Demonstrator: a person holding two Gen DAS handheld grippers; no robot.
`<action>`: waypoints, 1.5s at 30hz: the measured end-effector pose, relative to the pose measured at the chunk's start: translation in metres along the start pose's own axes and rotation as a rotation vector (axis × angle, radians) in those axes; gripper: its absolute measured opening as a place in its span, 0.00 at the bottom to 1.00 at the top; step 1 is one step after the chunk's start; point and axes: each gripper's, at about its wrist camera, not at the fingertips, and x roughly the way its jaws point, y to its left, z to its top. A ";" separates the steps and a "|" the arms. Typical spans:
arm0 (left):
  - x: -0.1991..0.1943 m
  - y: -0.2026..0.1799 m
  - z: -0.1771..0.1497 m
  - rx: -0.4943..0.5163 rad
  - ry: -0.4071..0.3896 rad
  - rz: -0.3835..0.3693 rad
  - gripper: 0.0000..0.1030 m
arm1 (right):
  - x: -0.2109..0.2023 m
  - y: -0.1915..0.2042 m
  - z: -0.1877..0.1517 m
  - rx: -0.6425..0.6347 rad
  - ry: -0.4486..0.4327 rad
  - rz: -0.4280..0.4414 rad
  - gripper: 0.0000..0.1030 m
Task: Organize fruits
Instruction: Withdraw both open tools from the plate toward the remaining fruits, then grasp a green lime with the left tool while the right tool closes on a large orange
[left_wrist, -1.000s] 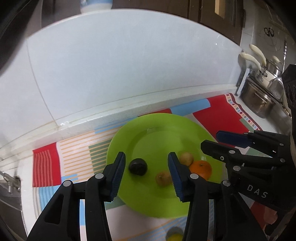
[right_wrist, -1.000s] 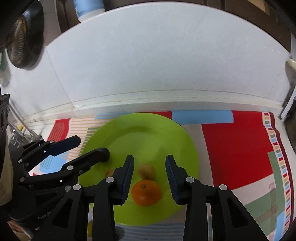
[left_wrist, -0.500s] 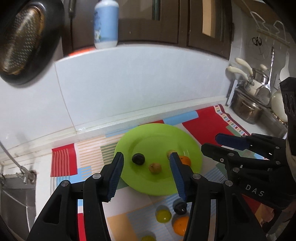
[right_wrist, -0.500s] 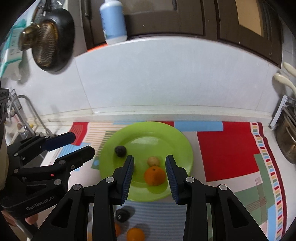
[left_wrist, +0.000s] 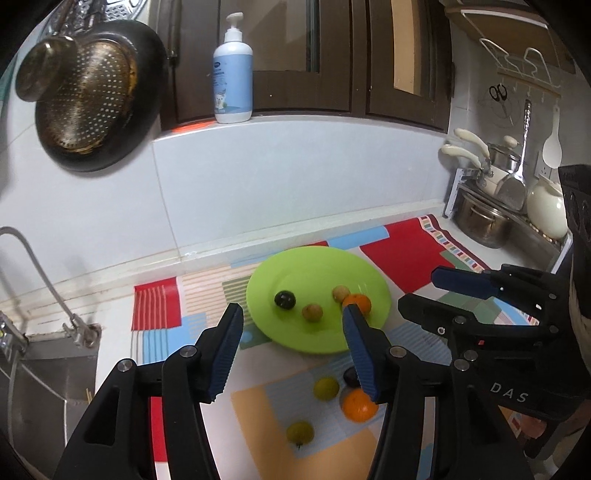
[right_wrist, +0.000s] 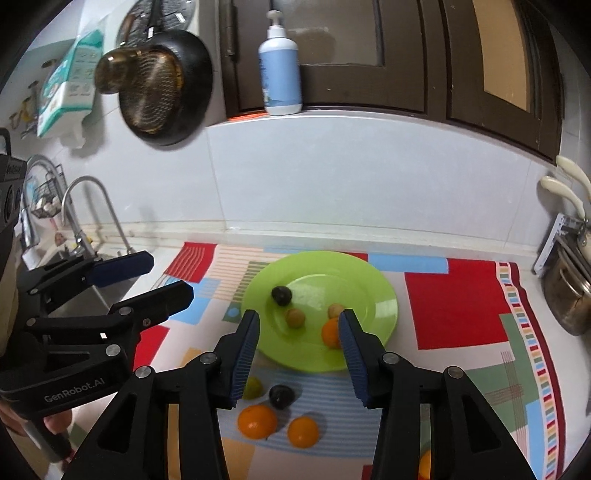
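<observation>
The left tongs (left_wrist: 291, 345) hung above the near edge of the round lime-green plastic plate (left_wrist: 317, 266), their blue ribbed pads parted and still widening, with nothing gripped between them. The right tongs (right_wrist: 297, 354) stood likewise apart and widening, empty, over the plate's near rim.

The plate lay on a patchwork-patterned cloth (right_wrist: 458, 302) of red, blue and green blocks spread over the white table (left_wrist: 110, 317). On the plate sat four fruits: a small dark round plum (left_wrist: 284, 300) toward the left, a small tan-brown round fruit (left_wrist: 312, 312) near the middle, a second pale tan fruit (left_wrist: 340, 293) to its right, and a bright orange mandarin (left_wrist: 360, 303) touching that one, partly hidden behind a pad.

In front of the plate, on the cloth, lay more loose fruit: a yellow-green round fruit (left_wrist: 326, 388), a dark plum (right_wrist: 281, 396) just beside it, two orange mandarins (right_wrist: 257, 421) near each other, and a further green fruit (left_wrist: 300, 432) closer to the camera.

A white-and-blue pump bottle (left_wrist: 233, 79) stood on the ledge above the tiled wall, and a dark pan holding a perforated metal strainer (left_wrist: 88, 98) hung to its left.
</observation>
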 end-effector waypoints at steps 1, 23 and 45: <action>-0.003 0.000 -0.003 0.004 0.001 0.003 0.53 | -0.002 0.002 -0.002 -0.004 -0.002 0.004 0.44; -0.022 0.002 -0.068 0.043 0.058 -0.015 0.53 | -0.021 0.044 -0.061 -0.157 0.039 -0.007 0.44; 0.041 -0.004 -0.112 0.155 0.220 -0.090 0.53 | 0.037 0.049 -0.090 -0.278 0.190 0.045 0.44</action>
